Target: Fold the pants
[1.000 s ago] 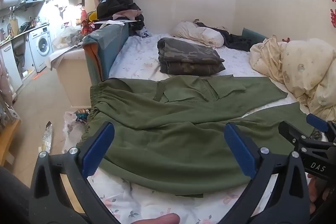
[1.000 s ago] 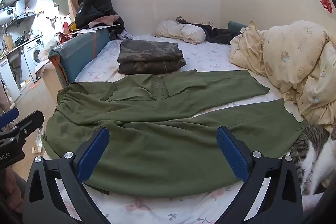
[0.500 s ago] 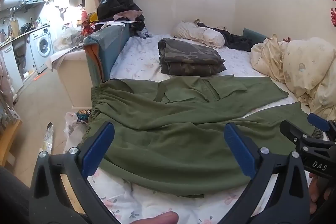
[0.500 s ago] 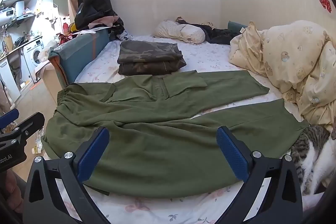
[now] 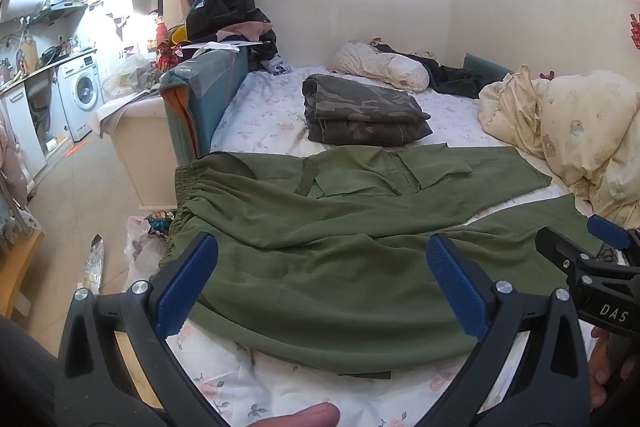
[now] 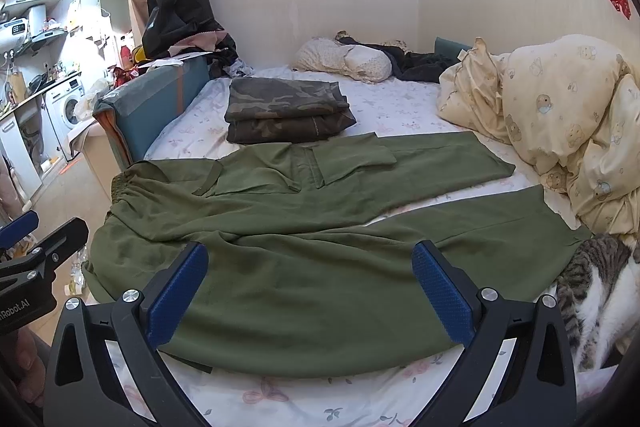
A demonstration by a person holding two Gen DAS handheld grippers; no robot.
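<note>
Overhead, both grippers' jaws wide apart and empty above the green pants (image 6: 304, 267), cat (image 6: 596, 291) at bed edge.

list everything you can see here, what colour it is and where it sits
green pants: one, olive, spread flat across the near bed
camouflage clothes: one folded stack, behind the pants
bed sheet: one, white floral
duvet: one, cream, bunched at right
pillow: one, cream, by far wall
cat: one, tabby and white, right bed edge
washing machine: one, white, far left
left gripper: one, black with blue pads, open
right gripper: one, same, open
</note>
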